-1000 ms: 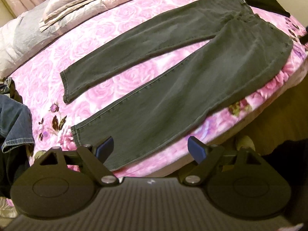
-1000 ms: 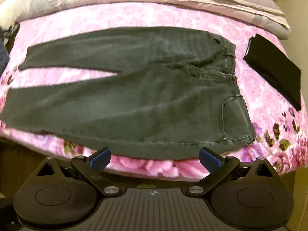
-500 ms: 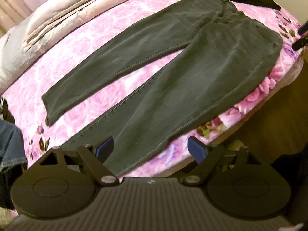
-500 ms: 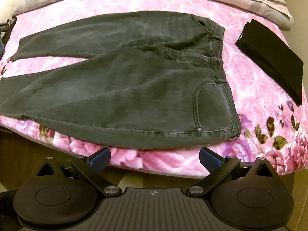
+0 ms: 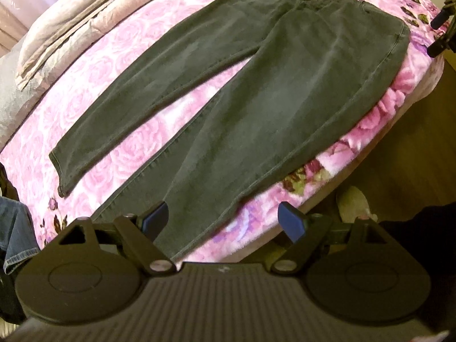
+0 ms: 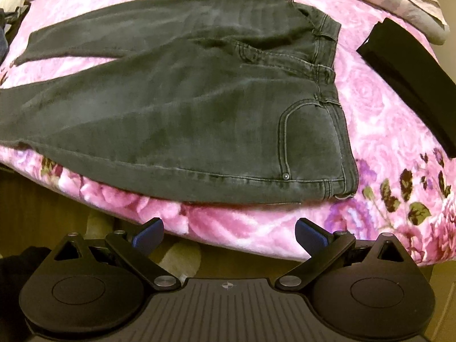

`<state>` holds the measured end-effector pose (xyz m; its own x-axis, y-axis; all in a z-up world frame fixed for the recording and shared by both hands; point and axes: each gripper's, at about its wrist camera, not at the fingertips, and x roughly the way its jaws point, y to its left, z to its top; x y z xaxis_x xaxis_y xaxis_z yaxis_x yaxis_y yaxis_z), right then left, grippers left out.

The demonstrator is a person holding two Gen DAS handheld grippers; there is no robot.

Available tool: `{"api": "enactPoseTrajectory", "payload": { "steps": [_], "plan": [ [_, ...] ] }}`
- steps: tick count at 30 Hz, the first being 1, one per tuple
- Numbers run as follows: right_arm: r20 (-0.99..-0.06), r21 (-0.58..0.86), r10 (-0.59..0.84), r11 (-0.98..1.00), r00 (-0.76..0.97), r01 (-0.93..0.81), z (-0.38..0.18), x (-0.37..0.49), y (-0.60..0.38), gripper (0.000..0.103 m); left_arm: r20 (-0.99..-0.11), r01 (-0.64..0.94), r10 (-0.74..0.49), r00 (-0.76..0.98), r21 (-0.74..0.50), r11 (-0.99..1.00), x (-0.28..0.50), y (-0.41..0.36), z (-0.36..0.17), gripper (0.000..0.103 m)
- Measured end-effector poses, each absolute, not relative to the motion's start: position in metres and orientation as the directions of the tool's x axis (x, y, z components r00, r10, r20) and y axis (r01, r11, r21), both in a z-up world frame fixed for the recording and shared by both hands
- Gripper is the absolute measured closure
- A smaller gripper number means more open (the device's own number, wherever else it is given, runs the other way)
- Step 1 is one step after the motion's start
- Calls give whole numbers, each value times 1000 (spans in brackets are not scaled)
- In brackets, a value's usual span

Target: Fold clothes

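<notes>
Both grippers, left gripper and right gripper, gape empty above jeans.

Dark grey denim jeans lie flat on the pink rose-print blanket, left gripper wide open above them.

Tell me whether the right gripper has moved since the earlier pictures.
Yes. The right gripper has come closer to the dark jeans: their waistband corner and the bed's pink blanket now loom larger and lower in its view.
</notes>
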<state>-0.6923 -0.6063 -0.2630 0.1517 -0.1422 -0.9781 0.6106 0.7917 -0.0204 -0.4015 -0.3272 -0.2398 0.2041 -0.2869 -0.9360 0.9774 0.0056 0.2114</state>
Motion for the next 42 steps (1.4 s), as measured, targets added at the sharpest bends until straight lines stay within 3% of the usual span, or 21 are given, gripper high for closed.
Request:
{"api": "enactPoseTrajectory", "payload": {
  "steps": [35,42],
  "plan": [
    [-989,-55,-120,834,82,549,-302,-661,-600,2,-954,977,-211,213,206,53,-377,-290,-269,22],
    [-958,-179,-259,877,125,446,-299,-651,-580,2,-933,957,-218,287,289,27,-371,-279,-280,22]
  ]
}}
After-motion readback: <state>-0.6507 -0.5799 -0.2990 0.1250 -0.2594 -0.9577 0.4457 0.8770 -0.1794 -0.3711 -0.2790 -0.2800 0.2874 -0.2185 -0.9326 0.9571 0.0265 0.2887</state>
